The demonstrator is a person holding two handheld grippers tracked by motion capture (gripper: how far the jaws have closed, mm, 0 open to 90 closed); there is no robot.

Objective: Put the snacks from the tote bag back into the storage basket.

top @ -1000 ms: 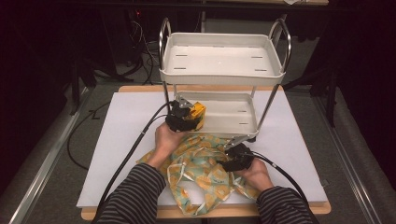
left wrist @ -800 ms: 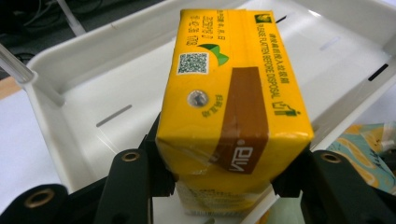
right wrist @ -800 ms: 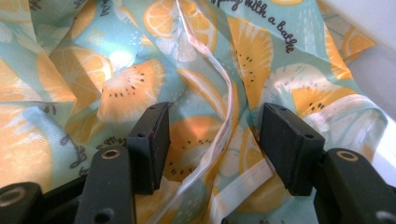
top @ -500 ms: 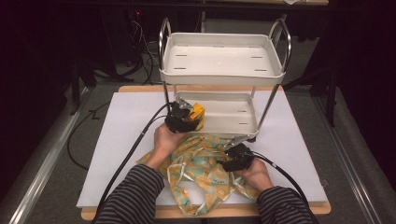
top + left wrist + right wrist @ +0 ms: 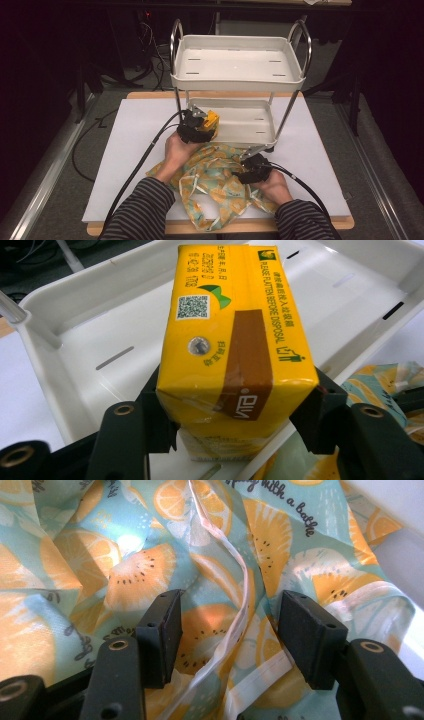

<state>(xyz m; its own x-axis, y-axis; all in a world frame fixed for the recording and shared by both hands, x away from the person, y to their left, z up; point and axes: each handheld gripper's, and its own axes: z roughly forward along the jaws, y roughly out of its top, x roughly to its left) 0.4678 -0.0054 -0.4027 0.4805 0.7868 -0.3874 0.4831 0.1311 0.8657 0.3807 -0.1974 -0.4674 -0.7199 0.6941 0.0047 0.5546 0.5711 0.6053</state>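
The yellow carton (image 5: 235, 355) looks like glossy coated paper with a small foil seal, the tray (image 5: 75, 340) under it smooth white plastic on shiny metal posts (image 5: 176, 35), the fruit-print bag (image 5: 125, 570) thin matt cloth, and the tabletop (image 5: 130, 135) a matt white sheet edged in wood.

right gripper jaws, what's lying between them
In the right gripper view, the right gripper stands open over the fruit-print cloth bag; its white strap runs up between the jaws.
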